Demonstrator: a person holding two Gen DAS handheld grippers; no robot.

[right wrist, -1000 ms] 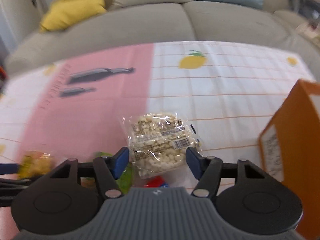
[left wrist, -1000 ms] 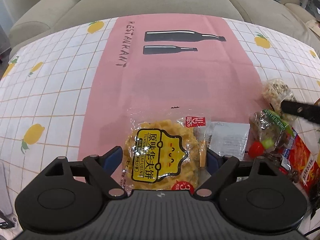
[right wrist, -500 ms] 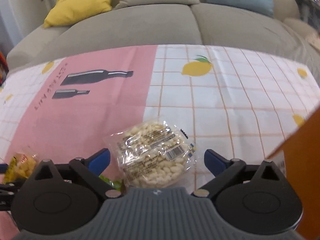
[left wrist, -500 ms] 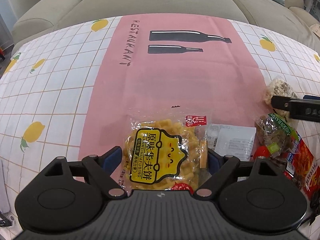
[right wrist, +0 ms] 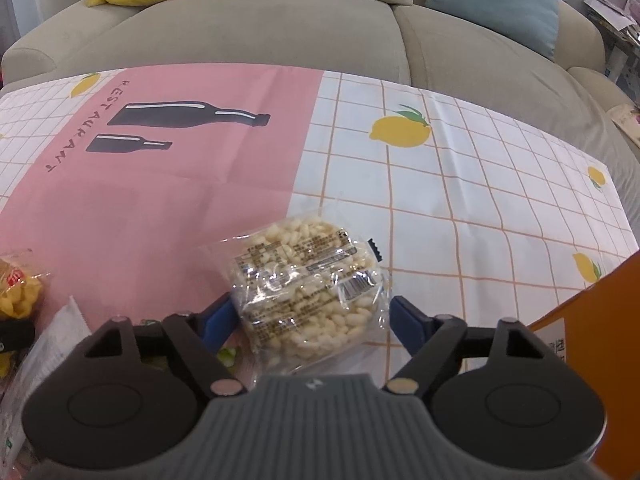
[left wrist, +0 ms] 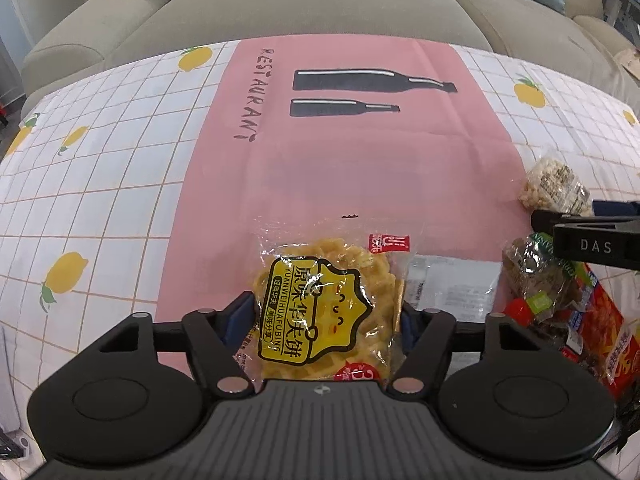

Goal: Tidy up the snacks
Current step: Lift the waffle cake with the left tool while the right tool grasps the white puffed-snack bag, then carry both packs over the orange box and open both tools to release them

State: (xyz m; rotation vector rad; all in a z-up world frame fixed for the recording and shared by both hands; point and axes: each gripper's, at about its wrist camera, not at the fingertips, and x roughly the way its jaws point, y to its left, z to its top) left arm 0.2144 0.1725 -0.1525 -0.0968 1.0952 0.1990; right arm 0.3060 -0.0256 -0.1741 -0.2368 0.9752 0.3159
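My left gripper (left wrist: 324, 316) is shut on a yellow waffle-biscuit packet (left wrist: 320, 312) and holds it over the pink tablecloth panel. My right gripper (right wrist: 312, 316) is closing around a clear packet of puffed-rice cake (right wrist: 308, 284); the left pad touches it, the right pad stands a little off. That rice packet (left wrist: 554, 186) and the right gripper's finger (left wrist: 592, 232) also show at the right of the left wrist view. The yellow packet's edge (right wrist: 18, 288) shows at the left of the right wrist view.
A pile of snack packets (left wrist: 560, 300) and a white sachet (left wrist: 452, 284) lie at the right of the left gripper. An orange cardboard box (right wrist: 600, 344) stands at the right. A sofa (right wrist: 320, 28) with cushions is behind the table.
The right gripper opened wide half a second ago and has now narrowed around the rice-cake packet. The left gripper, holding the yellow packet, has shifted slightly.
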